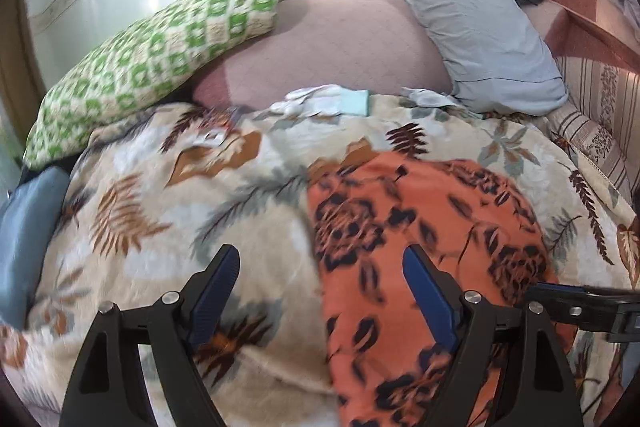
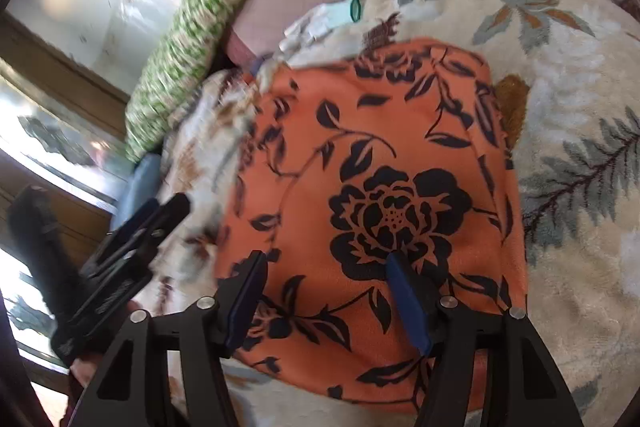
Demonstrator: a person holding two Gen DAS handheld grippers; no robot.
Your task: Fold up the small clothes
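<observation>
While an orange garment [image 2: 384,187] printed with black flowers and leaves is spread flat on a beige leaf-patterned blanket [image 1: 168,195] covering the bed, both pairs of tongs are held above it. The left tongs [image 1: 320,267] are seen with their blue-padded fingers set wide apart and nothing between them; one finger hangs over the blanket, the other over the garment's left part. The right tongs [image 2: 324,267] are likewise spread wide and hold nothing, poised over the near part of the garment close to its large black flower. In the right wrist view the left tongs [image 2: 160,211] are seen from the side, to the left of the garment, though blur leaves it unclear whether they touch the blanket. In the left wrist view the right tongs [image 1: 580,303] are glimpsed at the garment's right edge.

Behind the blanket a green-and-cream checked pillow [image 1: 152,59] is laid at the left and a pale grey pillow [image 1: 480,35] at the right, with a pink cushion [image 1: 332,47] between them. A few small pale clothes [image 1: 320,101] are bunched at the blanket's far edge
</observation>
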